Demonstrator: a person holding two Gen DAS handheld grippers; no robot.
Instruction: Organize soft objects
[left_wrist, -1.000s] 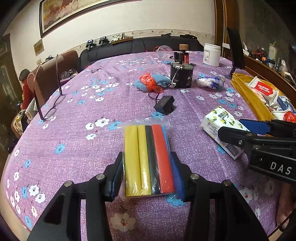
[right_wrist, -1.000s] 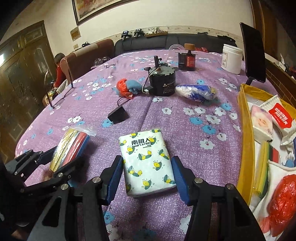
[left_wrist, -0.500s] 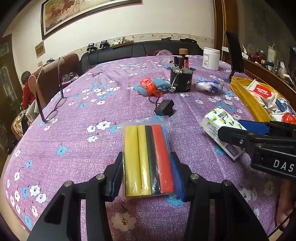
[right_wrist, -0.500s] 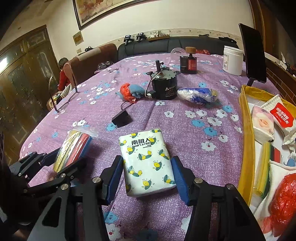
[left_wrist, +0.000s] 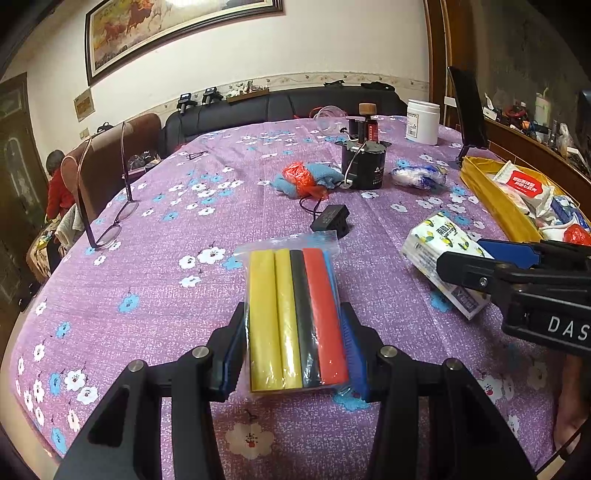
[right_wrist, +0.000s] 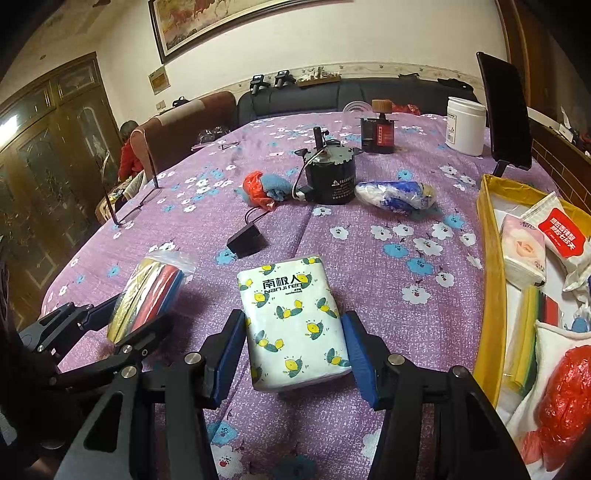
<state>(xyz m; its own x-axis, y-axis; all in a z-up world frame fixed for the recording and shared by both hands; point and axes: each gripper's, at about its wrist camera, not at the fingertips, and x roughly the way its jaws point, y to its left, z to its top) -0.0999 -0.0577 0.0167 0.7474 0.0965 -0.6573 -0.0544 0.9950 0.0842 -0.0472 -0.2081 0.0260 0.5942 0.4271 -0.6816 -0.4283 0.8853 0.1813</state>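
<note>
A clear bag of yellow, black, red and blue foam strips (left_wrist: 295, 317) lies on the purple flowered tablecloth (left_wrist: 166, 288). My left gripper (left_wrist: 293, 350) is shut on its near end, a blue pad pressing each long side. In the right wrist view the same bag (right_wrist: 147, 295) shows at the left. My right gripper (right_wrist: 293, 350) is shut on a white tissue pack with yellow lemons (right_wrist: 291, 317), its pads against both sides. From the left wrist view that pack (left_wrist: 439, 240) sits at the right. A yellow basket (right_wrist: 491, 277) of soft packs stands at the right.
Farther out on the table are a black motor (right_wrist: 332, 177), a black adapter on a cord (right_wrist: 245, 242), a red bag on blue cloth (right_wrist: 258, 188), a white and blue bundle (right_wrist: 395, 194), a white jar (right_wrist: 465, 125), a phone on a stand (right_wrist: 506, 114) and glasses (left_wrist: 114, 221).
</note>
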